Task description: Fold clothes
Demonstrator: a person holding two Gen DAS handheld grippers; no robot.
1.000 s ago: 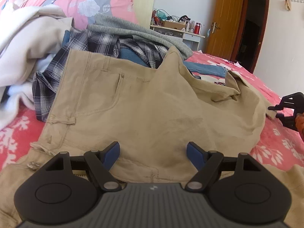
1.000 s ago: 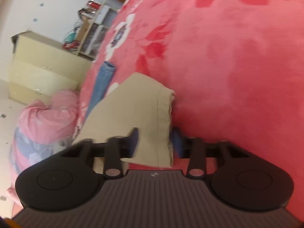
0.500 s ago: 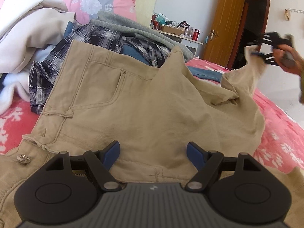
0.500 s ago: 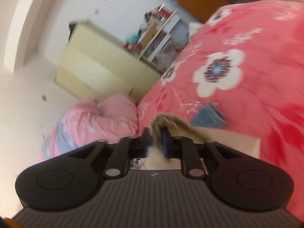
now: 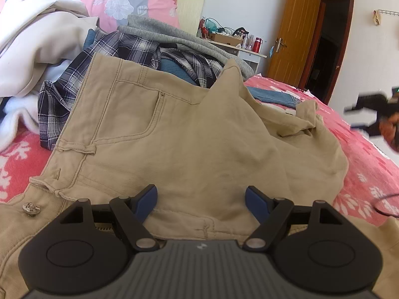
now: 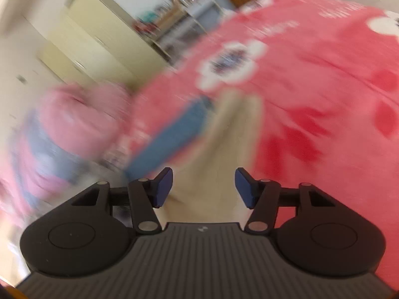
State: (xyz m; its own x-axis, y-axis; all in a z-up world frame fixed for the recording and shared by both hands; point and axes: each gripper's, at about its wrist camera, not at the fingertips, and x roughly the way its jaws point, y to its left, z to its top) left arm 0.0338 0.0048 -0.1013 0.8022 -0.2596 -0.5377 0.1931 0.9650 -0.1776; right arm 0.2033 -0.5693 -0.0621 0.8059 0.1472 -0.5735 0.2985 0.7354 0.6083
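A red floral bedspread (image 5: 359, 149) covers the bed and carries everything else. On it, filling the middle of the left wrist view, lie the khaki trousers (image 5: 189, 139), spread waist-first toward the camera, with one leg end (image 5: 305, 114) bunched up at their far right. Behind the trousers, farther up the bed, sits a heap of clothes: a white garment (image 5: 42, 57) to the left, a plaid shirt (image 5: 62, 87) touching the trousers' far edge, a grey sweatshirt (image 5: 174, 35) on top of it, and a pink floral quilt (image 5: 119, 0) at the back. A strip of blue denim (image 5: 274, 96) lies just beyond the trousers' bunched leg. Past the bed stand a cream wardrobe (image 6: 92, 44) and a brown door (image 5: 291, 35).

The left gripper (image 5: 201, 199) hovers over the trousers' waistband with its jaws wide apart and nothing pinched. A metal button (image 5: 31, 208) shows on the waistband to its left.

The right gripper (image 6: 203, 186) appears blurred, up off the bedspread to the right of the trousers, jaws parted and empty, with khaki cloth beyond them.
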